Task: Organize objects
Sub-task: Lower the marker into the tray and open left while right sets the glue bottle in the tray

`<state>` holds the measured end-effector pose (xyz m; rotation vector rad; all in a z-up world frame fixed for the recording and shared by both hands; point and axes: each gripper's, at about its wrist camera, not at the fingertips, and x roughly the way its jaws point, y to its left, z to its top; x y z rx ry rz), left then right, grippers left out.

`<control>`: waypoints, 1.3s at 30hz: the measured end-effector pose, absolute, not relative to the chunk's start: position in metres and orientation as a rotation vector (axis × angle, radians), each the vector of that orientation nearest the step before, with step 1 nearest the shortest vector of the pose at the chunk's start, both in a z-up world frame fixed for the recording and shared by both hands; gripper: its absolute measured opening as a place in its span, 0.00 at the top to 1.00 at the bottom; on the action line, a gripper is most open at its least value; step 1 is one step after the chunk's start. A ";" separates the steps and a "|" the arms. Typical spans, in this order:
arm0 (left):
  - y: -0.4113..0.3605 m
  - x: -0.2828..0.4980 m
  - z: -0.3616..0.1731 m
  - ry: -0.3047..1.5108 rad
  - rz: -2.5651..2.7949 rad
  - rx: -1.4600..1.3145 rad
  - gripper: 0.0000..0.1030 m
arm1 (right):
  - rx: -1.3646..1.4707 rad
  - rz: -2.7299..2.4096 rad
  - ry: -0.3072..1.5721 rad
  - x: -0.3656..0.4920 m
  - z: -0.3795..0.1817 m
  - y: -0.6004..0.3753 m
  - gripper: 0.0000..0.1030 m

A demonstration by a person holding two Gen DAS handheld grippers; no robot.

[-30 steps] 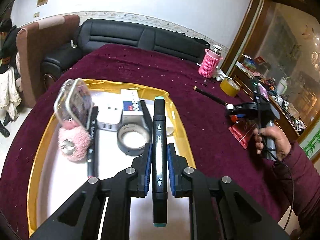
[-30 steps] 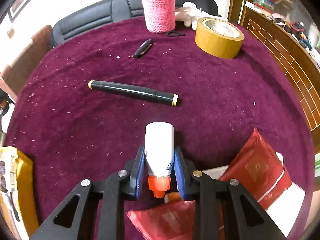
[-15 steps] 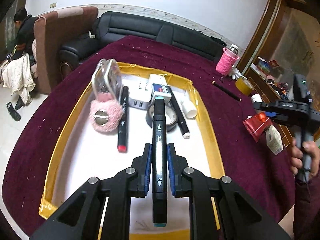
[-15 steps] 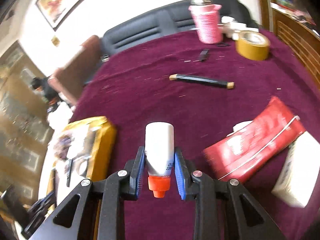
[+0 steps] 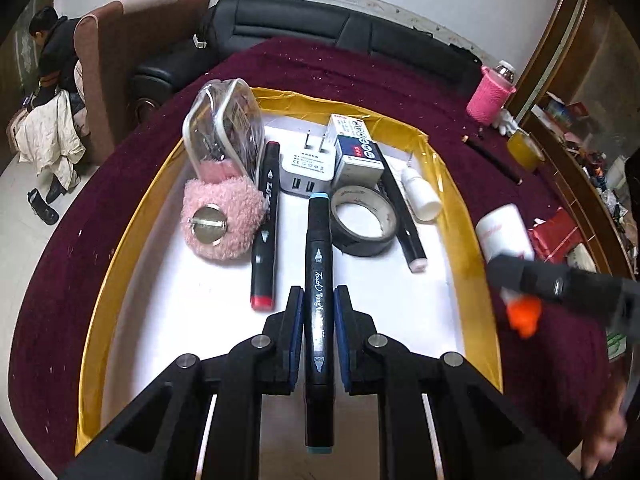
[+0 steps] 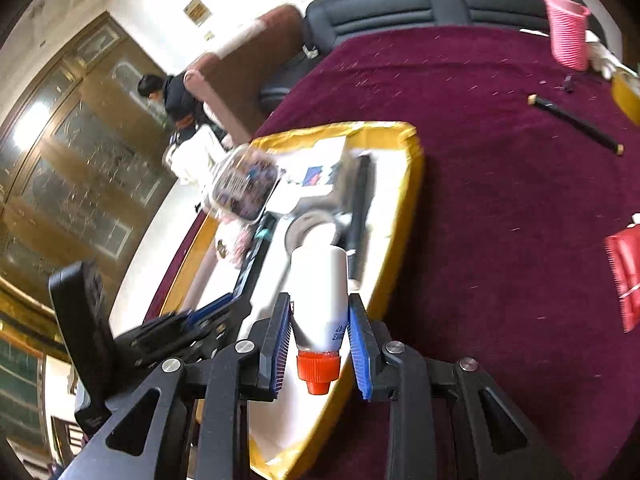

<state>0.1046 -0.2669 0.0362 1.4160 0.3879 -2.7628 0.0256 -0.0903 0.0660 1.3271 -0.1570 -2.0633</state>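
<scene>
Left wrist view shows the yellow-rimmed tray (image 5: 476, 240) on the maroon tablecloth (image 5: 340, 72), with the tape roll (image 5: 366, 220) lying inside it; the left gripper (image 5: 319, 336) is clamped on the teal-capped marker (image 5: 318, 280) above the tray, and the right gripper (image 6: 319, 344) pinches the white bottle (image 6: 320, 300) over the tray's edge

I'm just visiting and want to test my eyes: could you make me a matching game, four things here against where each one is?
Things:
1. teal-capped marker
2. orange-capped bottle
3. tape roll
4. pink sleeve

Places:
A. on the maroon cloth, outside the tray
B. in the right gripper
C. lying in the tray
D. in the left gripper

Pairs: 1-D, 2-B, 3-C, 4-A
</scene>
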 end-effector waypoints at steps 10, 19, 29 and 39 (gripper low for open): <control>-0.275 0.085 0.029 0.419 -2.734 1.457 0.86 | 1.374 -2.037 -0.045 0.029 0.045 -0.128 0.70; -0.295 0.098 0.036 0.582 -2.752 1.393 0.54 | 1.438 -2.028 0.004 0.031 0.026 -0.148 0.70; -0.331 0.148 0.079 0.702 -2.760 1.135 0.19 | 1.438 -2.048 0.060 0.030 0.022 -0.165 0.70; -0.333 0.159 0.082 0.662 -2.704 1.104 0.18 | 1.401 -2.108 0.047 0.035 0.031 -0.156 0.55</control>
